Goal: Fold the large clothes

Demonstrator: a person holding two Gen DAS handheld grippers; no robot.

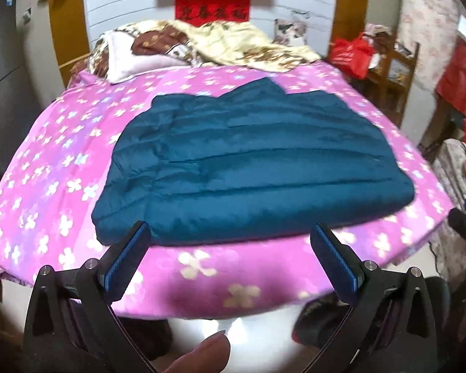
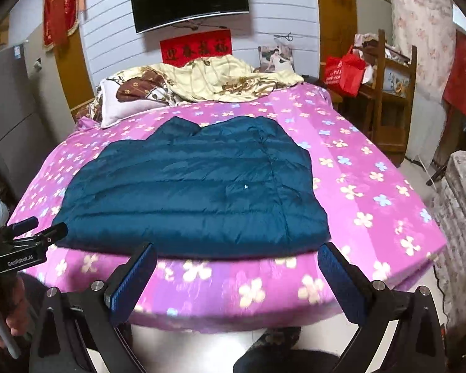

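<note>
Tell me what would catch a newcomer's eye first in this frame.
The teal quilted jacket stands out first, spread flat on the near half of the pink flowered bedsheet. Both tools hang open short of the bed's near edge, the left tool and the right tool, neither touching the jacket. Beyond it, a crumpled cream and brown quilt is heaped at the head of the bed.

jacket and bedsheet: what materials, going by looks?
Jacket: likely smooth synthetic shell over down or fibre fill; horizontal quilted channels, puffy edges and a slight sheen suggest it. Bedsheet: thin woven printed fabric, probably cotton or polyester, matte; it lies flat and drapes over the mattress edge. Exact fibres can't be told.
</note>
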